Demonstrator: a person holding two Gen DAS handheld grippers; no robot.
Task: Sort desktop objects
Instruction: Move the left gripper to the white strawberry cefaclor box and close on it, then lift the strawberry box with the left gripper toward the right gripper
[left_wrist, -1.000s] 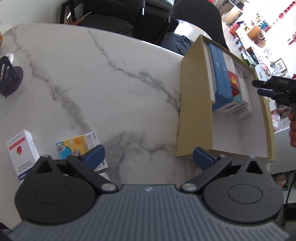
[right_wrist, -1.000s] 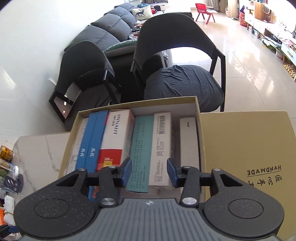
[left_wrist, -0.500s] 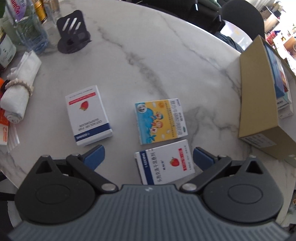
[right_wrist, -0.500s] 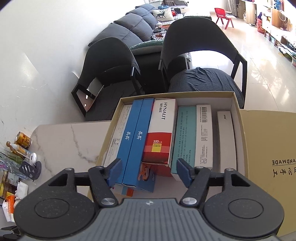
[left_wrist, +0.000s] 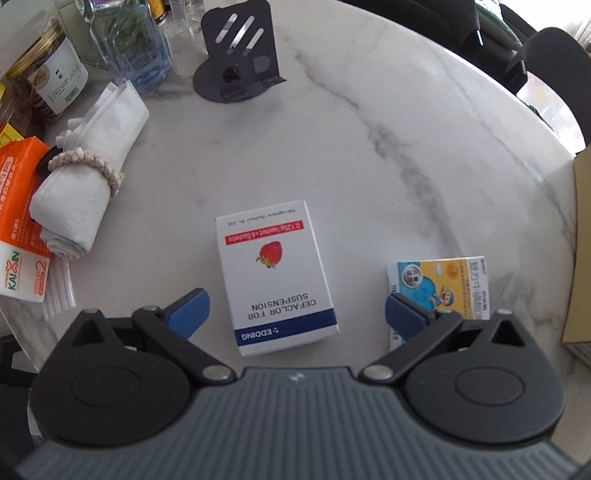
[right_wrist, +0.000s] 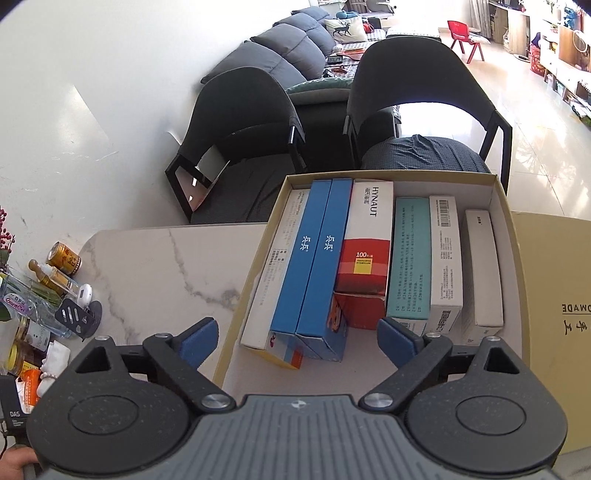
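In the left wrist view a white Cefaclor box (left_wrist: 275, 275) with a strawberry picture lies flat on the marble table (left_wrist: 369, 140). My left gripper (left_wrist: 295, 312) is open above it, its blue fingers on either side of the box's near end. A yellow and blue cartoon box (left_wrist: 443, 286) lies to the right, partly behind the right finger. In the right wrist view my right gripper (right_wrist: 297, 338) is open and empty over the near end of a cardboard box (right_wrist: 498, 192), which holds several medicine boxes standing on edge, among them a red and white Hynaut box (right_wrist: 367, 240).
A rolled white cloth (left_wrist: 88, 170), an orange packet (left_wrist: 18, 221), jars and a black stand (left_wrist: 240, 62) crowd the table's left and back. The cardboard box's side (left_wrist: 580, 240) shows at the right edge. The box lid (right_wrist: 554, 314) lies right of the box. Dark chairs (right_wrist: 424, 92) stand behind the table.
My left gripper has swung left from the cardboard box and now straddles the Cefaclor box. My right gripper has opened wider and drawn back a little from the packed boxes.
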